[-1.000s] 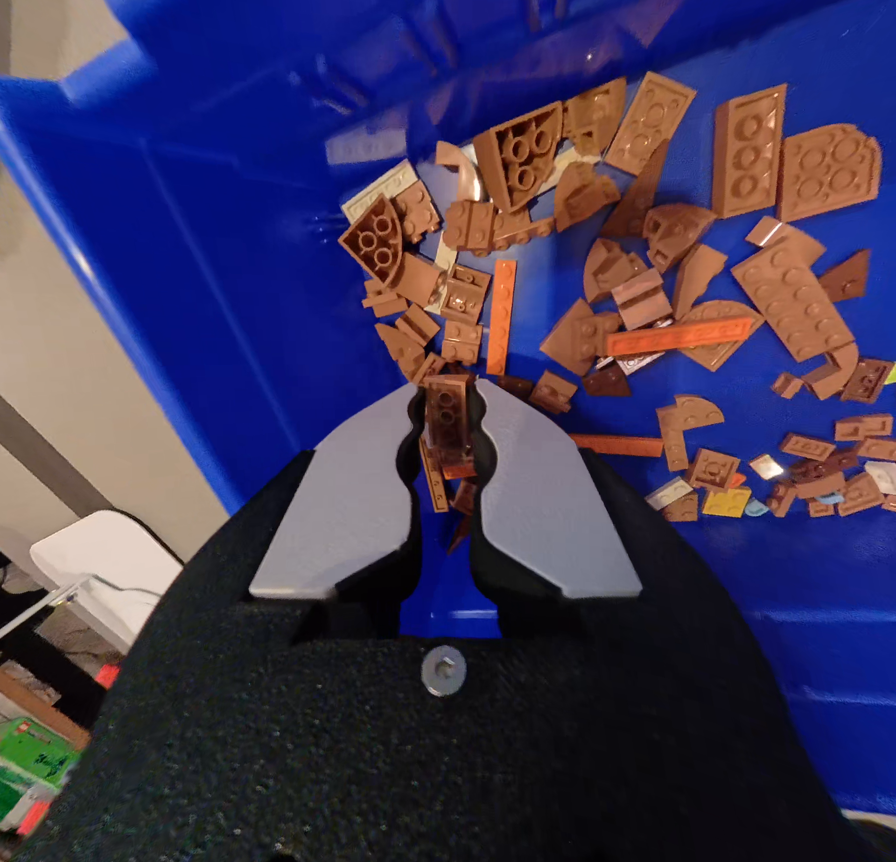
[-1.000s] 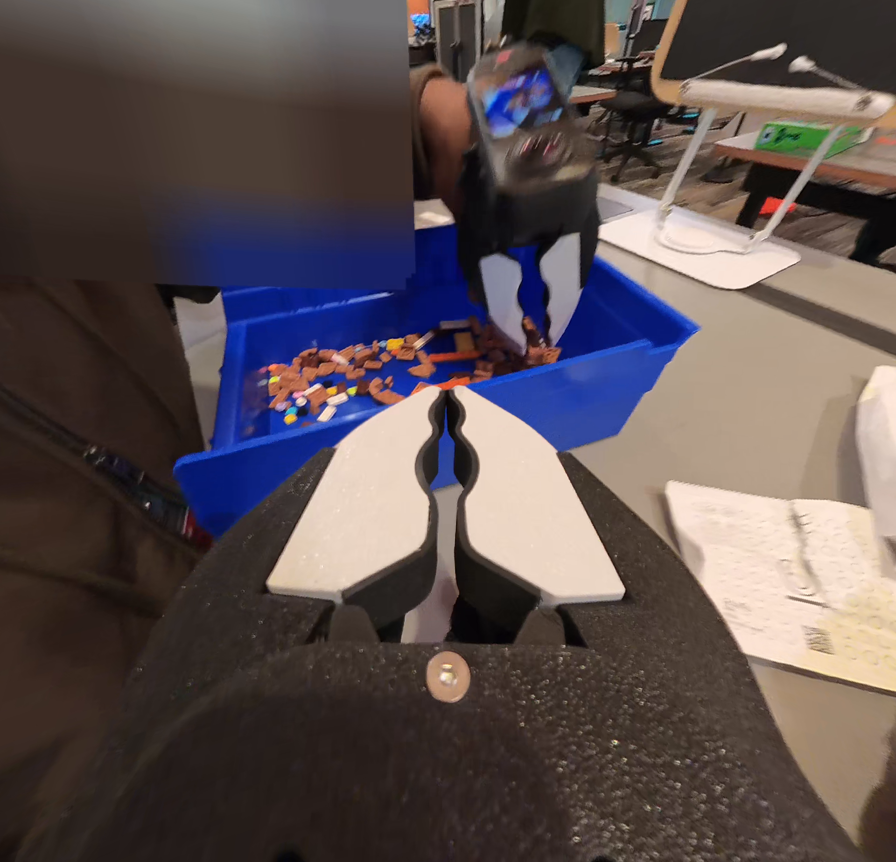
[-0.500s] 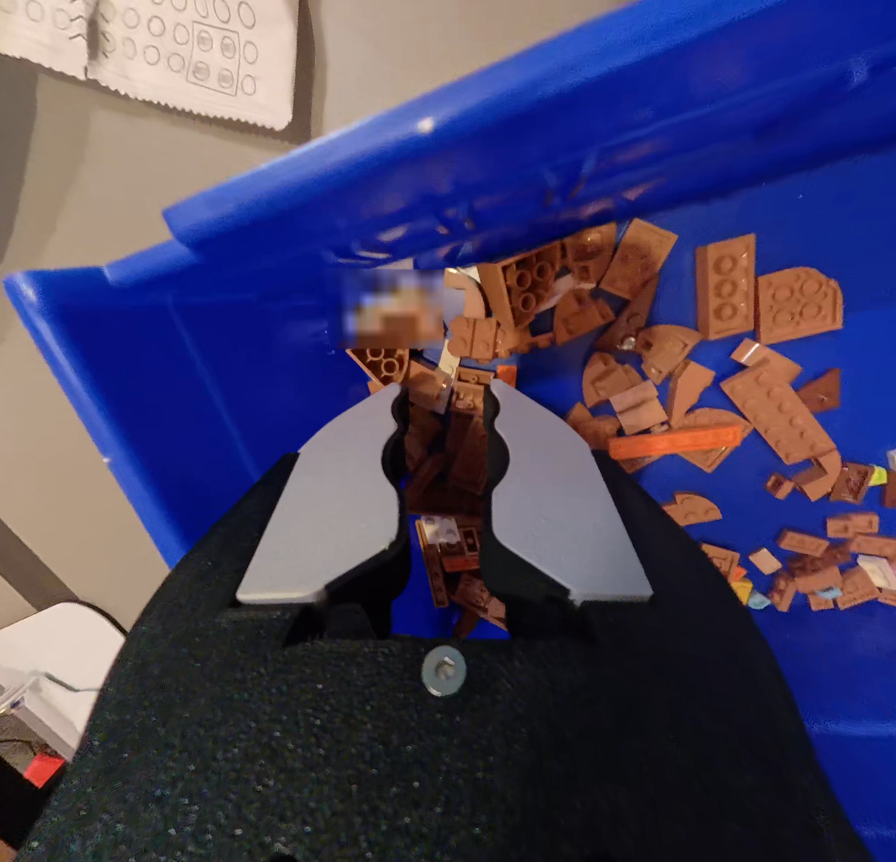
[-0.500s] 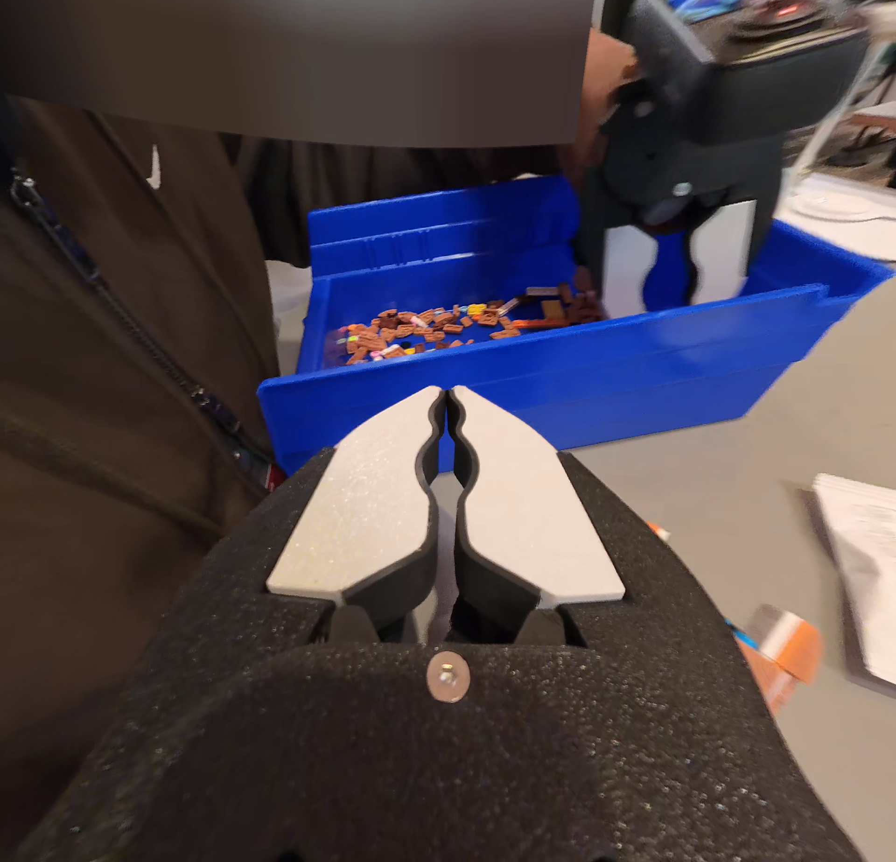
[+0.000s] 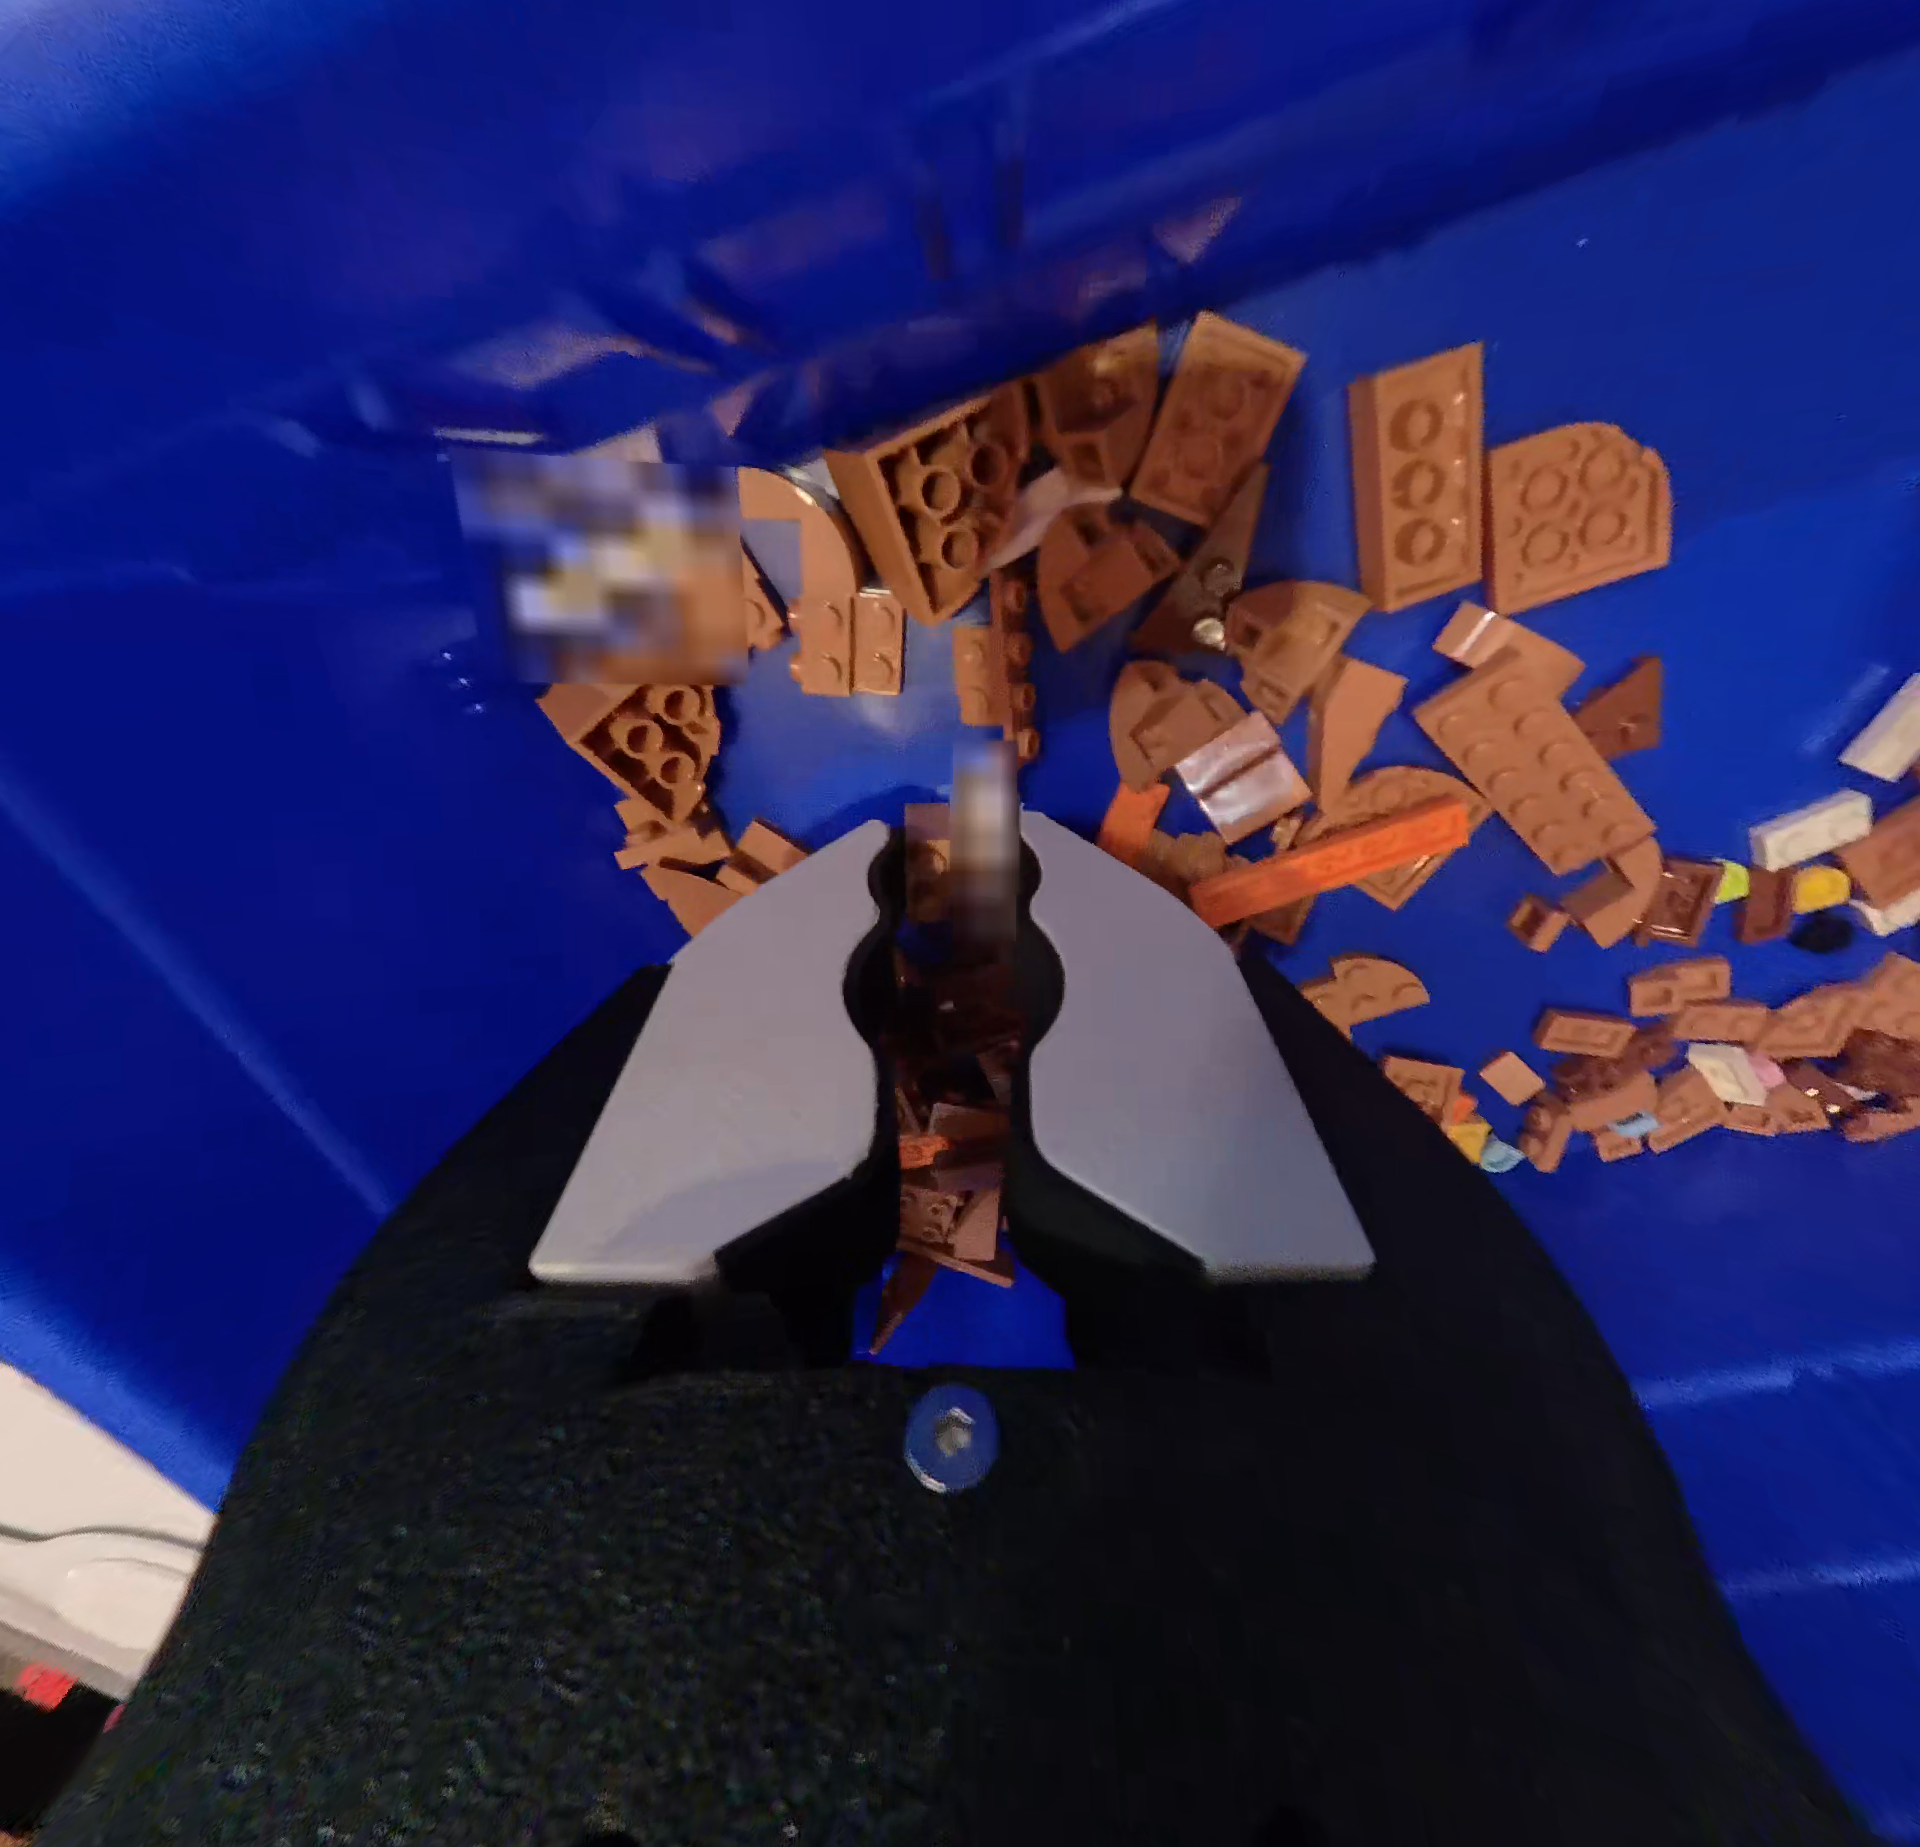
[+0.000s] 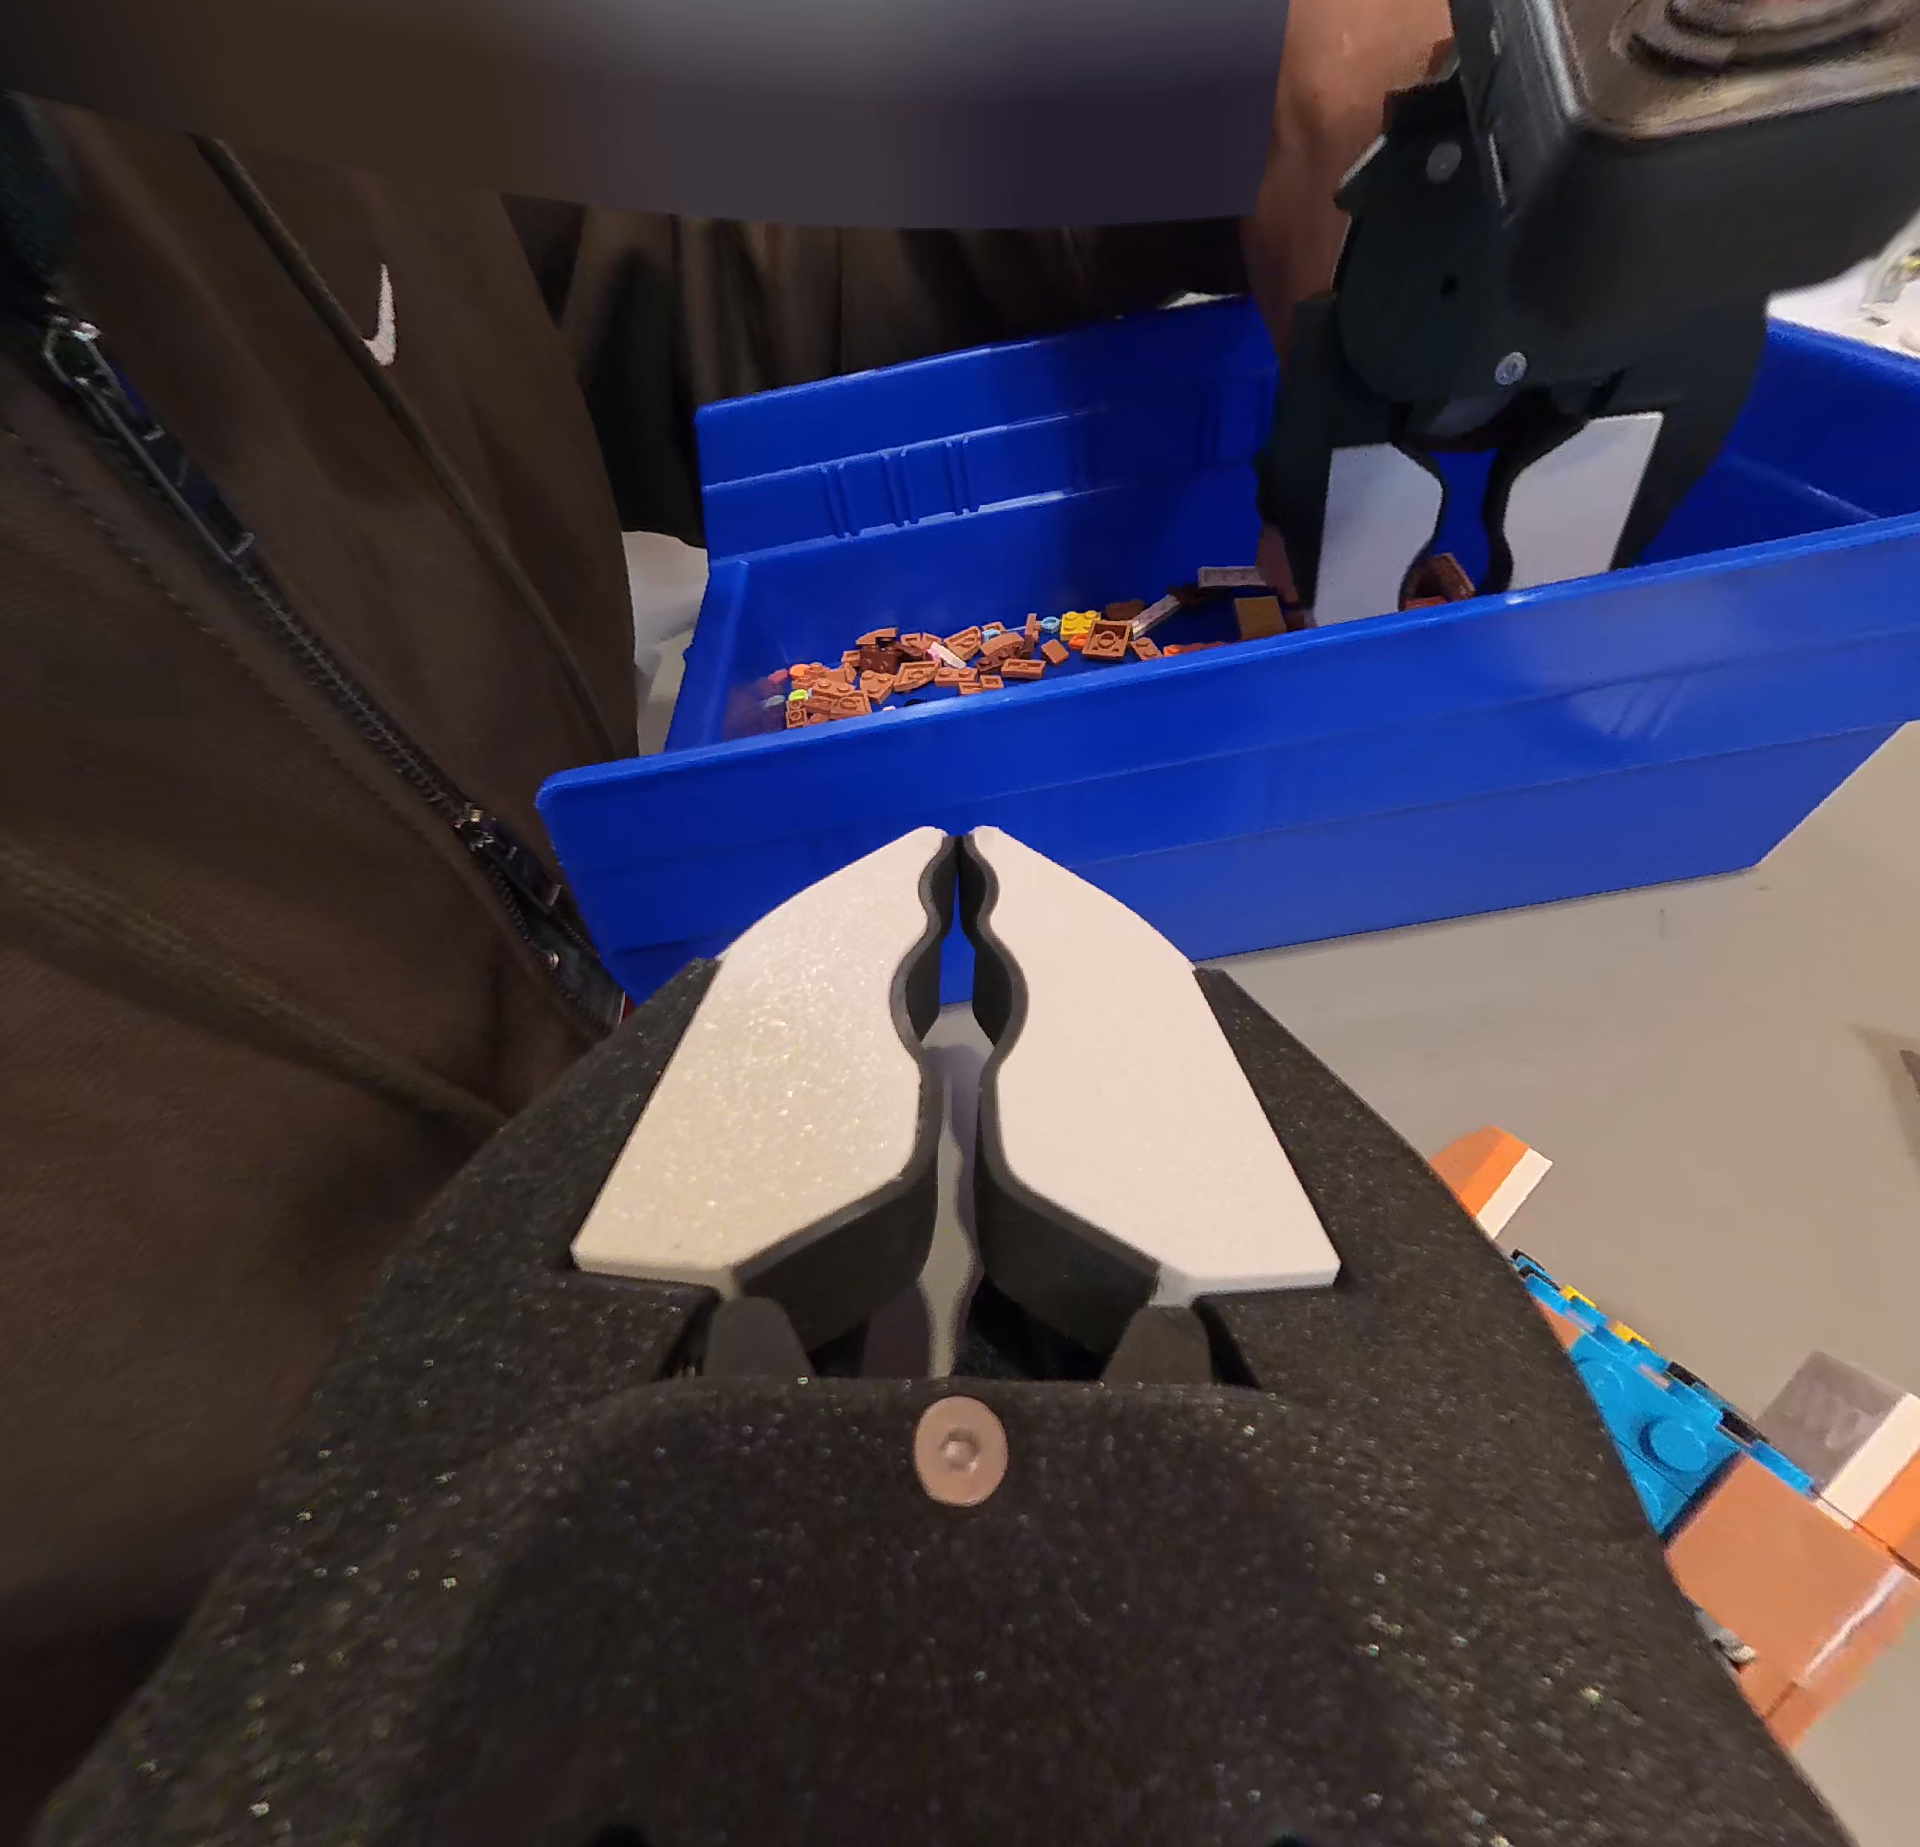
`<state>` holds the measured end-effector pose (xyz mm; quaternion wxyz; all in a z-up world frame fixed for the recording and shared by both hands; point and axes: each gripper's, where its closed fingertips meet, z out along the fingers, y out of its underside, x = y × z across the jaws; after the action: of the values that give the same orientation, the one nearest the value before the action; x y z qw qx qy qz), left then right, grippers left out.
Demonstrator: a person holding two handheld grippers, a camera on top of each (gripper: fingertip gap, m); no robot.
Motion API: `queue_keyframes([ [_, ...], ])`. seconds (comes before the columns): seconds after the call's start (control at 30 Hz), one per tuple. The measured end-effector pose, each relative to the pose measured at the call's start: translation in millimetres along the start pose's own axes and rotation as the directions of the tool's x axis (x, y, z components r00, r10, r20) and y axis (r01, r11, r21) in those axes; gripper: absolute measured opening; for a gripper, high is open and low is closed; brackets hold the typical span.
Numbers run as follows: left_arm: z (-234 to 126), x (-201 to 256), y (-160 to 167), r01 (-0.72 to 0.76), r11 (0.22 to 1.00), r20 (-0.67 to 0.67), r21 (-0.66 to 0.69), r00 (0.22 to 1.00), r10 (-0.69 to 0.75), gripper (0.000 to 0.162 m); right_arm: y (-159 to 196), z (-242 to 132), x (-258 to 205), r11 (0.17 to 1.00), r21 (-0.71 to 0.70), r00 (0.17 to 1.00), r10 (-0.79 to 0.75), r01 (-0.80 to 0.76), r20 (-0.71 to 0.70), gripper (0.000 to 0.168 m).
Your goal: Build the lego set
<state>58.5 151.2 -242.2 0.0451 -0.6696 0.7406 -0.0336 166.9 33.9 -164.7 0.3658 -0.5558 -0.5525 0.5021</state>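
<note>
A blue bin (image 5: 312,862) holds a scatter of mostly brown lego pieces (image 5: 1143,550), with a few orange, white and yellow ones. My left gripper (image 5: 958,841) is down in the bin at the pile's edge, its fingers closed to a narrow gap on a small brown brick (image 5: 925,862); a mosaic patch hides part of it. In the right wrist view the bin (image 6: 1247,717) stands ahead, with the left gripper (image 6: 1465,592) in it at the right and the brown brick (image 6: 1439,579) between its tips. My right gripper (image 6: 956,841) is shut and empty, just in front of the bin.
A partly built blue, orange and white lego model (image 6: 1714,1465) lies on the grey table (image 6: 1558,1018) at the lower right. A person's brown jacket (image 6: 260,758) fills the left side. A long orange plate (image 5: 1330,862) lies right of the left gripper. About 20 centimeters separates my left fingertips from my right. The long orange plate (image 5: 1330,862) is about 5 centimeters from my left fingertips.
The left gripper's fingers opened wider half a second ago and have narrowed again, lower in the pile. The right gripper stayed shut and swung left and down toward the bin's front wall.
</note>
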Motion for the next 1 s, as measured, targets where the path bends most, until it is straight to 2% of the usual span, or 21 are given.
queue_keyframes([
  [0.2,-26,-16,-1,0.049,0.991,0.065,0.122,0.996,-0.057,0.022,0,0,1,1.0,0.005,1.0,0.021,-0.021,0.013,0.0],
  [0.33,-32,-22,-4,0.035,0.988,0.103,0.151,0.993,-0.051,0.029,1,0,1,1.0,0.002,1.0,0.024,-0.024,0.021,0.0],
  [0.5,-15,-25,-19,-0.009,0.993,0.109,0.122,0.994,-0.005,0.032,1,1,1,1.0,-0.004,0.999,0.029,-0.029,0.034,0.0],
  [0.63,1,-28,-21,-0.031,0.998,0.124,0.047,0.992,0.025,0.03,1,1,0,1.0,0.001,0.999,0.026,-0.026,0.036,0.0],
  [0.9,4,1,-9,-0.006,1.0,-0.034,0.025,0.999,0.007,0.025,0,0,0,0.999,0.011,0.998,0.039,-0.04,0.05,0.0],
  [1.0,-4,-2,-15,0.021,0.995,-0.012,0.097,1.0,-0.02,0.027,0,0,1,0.999,0.01,0.998,0.042,-0.043,0.054,0.0],
])
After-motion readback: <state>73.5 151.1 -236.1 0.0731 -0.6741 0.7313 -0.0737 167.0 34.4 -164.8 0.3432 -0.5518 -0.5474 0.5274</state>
